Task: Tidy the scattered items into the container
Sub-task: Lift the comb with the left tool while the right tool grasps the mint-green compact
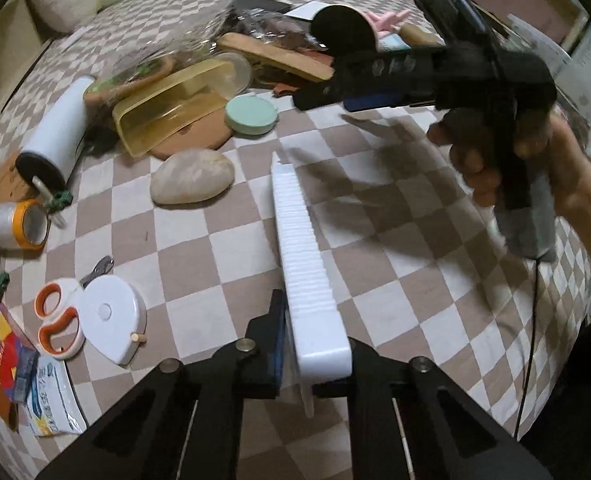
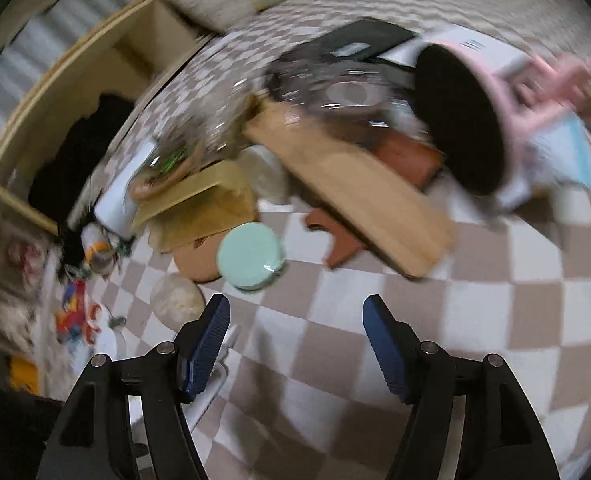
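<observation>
Over checkered bedding, left tool clamps white ribbed bar; right tool gapes.

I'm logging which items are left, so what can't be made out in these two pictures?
- Right wrist view: motion blur smears the pile around the wooden board; small items at left are unreadable.
- Left wrist view: the white ribbed piece in the left tongs has its near end hidden behind them.
- Left wrist view: printed packet, text too small.

A long white ribbed bar juts over scattered items, near end clamped.
</observation>
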### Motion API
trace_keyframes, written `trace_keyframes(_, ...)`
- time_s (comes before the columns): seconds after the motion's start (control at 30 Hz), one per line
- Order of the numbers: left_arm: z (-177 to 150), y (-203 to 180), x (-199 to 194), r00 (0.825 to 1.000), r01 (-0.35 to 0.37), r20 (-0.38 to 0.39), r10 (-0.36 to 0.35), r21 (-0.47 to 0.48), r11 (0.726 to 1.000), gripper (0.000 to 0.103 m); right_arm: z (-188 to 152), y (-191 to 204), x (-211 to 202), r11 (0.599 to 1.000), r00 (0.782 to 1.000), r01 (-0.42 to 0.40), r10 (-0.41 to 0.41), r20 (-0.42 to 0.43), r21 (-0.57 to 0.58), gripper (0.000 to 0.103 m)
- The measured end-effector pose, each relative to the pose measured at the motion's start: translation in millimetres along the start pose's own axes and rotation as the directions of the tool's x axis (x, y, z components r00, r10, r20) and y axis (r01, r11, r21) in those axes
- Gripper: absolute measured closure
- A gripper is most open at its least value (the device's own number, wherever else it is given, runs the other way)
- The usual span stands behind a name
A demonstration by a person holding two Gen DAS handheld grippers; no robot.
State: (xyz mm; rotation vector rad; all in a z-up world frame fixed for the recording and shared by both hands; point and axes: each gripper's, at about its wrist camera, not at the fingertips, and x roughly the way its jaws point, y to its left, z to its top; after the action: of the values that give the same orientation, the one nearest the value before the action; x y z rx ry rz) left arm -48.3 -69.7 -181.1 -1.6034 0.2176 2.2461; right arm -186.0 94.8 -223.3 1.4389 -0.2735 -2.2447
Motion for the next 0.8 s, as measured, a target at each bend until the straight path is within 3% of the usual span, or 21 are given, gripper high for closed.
trace_keyframes(0.33,-0.5,-0.8,4.1,0.999,-0.041,-0.007,0.041,0.012,0.999,0.095,0.9,49.7,43.5,0.960,0.994,0.113,-0.108,0.035,-0.255,0.034)
trace_keyframes(0.43,0.7,-0.2,5.7,0.999,-0.043,-0.010,0.043,0.008,0.999,0.095,3.6,49.3,45.5,0.957,0.993,0.120,-0.113,0.041,-0.263,0.035)
trace_keyframes(0.67,2.6,2.0,8.2,0.999,-0.043,-0.010,0.043,0.009,0.999,0.095,10.0,48.4,50.1,0.950,0.991,0.135,-0.124,0.055,-0.281,0.053)
trace_keyframes(0.8,-4.0,-8.9,-2.3,0.999,-0.049,-0.008,0.049,0.000,0.999,0.095,13.6,47.8,52.8,0.946,0.989,0.143,-0.130,0.063,-0.292,0.053)
